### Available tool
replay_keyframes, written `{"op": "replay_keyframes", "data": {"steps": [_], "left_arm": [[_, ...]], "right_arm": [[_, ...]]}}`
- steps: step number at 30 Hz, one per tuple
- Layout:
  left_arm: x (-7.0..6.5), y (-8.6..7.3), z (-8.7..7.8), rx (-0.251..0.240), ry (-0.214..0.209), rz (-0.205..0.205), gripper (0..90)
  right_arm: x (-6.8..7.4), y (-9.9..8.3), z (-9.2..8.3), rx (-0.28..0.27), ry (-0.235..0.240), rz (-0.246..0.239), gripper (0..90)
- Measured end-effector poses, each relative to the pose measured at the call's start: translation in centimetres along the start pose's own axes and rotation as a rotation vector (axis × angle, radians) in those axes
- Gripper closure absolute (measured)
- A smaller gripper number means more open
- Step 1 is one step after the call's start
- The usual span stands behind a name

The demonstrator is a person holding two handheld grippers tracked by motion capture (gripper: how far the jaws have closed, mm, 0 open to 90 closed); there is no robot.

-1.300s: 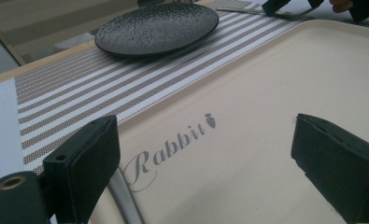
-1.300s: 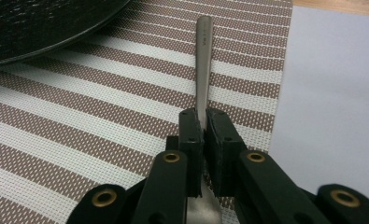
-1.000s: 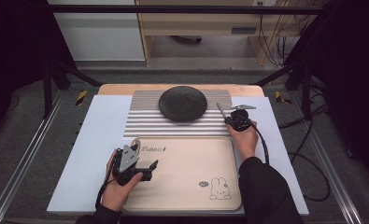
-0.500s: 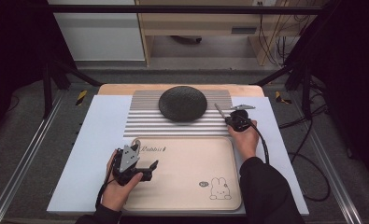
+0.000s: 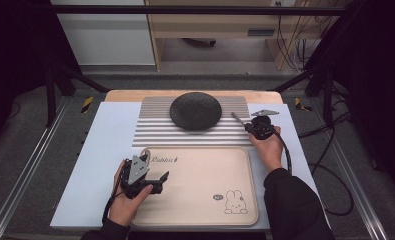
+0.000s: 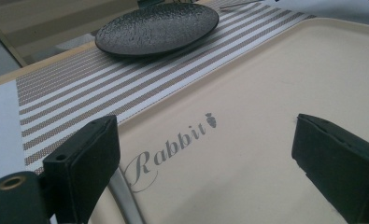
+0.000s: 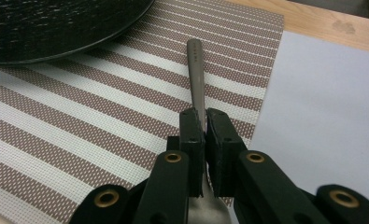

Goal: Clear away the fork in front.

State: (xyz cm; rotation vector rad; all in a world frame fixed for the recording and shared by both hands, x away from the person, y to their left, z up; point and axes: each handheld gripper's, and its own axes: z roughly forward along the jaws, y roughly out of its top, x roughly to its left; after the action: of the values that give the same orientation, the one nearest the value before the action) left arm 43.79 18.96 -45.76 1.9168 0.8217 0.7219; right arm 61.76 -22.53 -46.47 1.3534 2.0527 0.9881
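My right gripper (image 5: 250, 125) is at the right end of the striped placemat (image 5: 155, 134), shut on a slim metal utensil (image 5: 239, 119). The utensil's handle (image 7: 196, 70) sticks out past the closed jaws (image 7: 204, 116), low over the mat and pointing towards the black textured plate (image 5: 195, 111). That plate (image 7: 56, 28) sits on the mat, just left of the handle tip. My left gripper (image 5: 161, 182) rests over the left part of the beige rabbit tray (image 5: 200, 200). Its jaws (image 6: 205, 135) stand wide open with nothing between them, above the "Rabbit" lettering.
The mat and tray lie on a pale blue sheet (image 5: 105, 150) over a wooden table (image 5: 125, 95). Bare sheet (image 7: 322, 107) lies right of the mat. Dark frame legs and cables stand on the floor around the table.
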Motion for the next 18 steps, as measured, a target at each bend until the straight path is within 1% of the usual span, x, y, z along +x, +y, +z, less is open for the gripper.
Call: {"op": "replay_keyframes", "data": {"steps": [11, 14, 18], "left_arm": [[-0.1, 0.0, 0.0, 0.002, 0.005, 0.007, 7.7], [-0.1, 0.0, 0.1, 0.003, 0.01, 0.012, 7.9], [-0.2, 0.1, 0.0, -0.011, 0.017, 0.023, 8.0]], "right_arm": [[0.7, 0.9, -1.7, -0.026, 0.026, -0.04, 85.7], [0.9, 1.2, -2.5, -0.039, 0.048, -0.044, 85.7], [1.5, 1.6, -3.8, -0.044, 0.073, -0.08, 85.7]]}}
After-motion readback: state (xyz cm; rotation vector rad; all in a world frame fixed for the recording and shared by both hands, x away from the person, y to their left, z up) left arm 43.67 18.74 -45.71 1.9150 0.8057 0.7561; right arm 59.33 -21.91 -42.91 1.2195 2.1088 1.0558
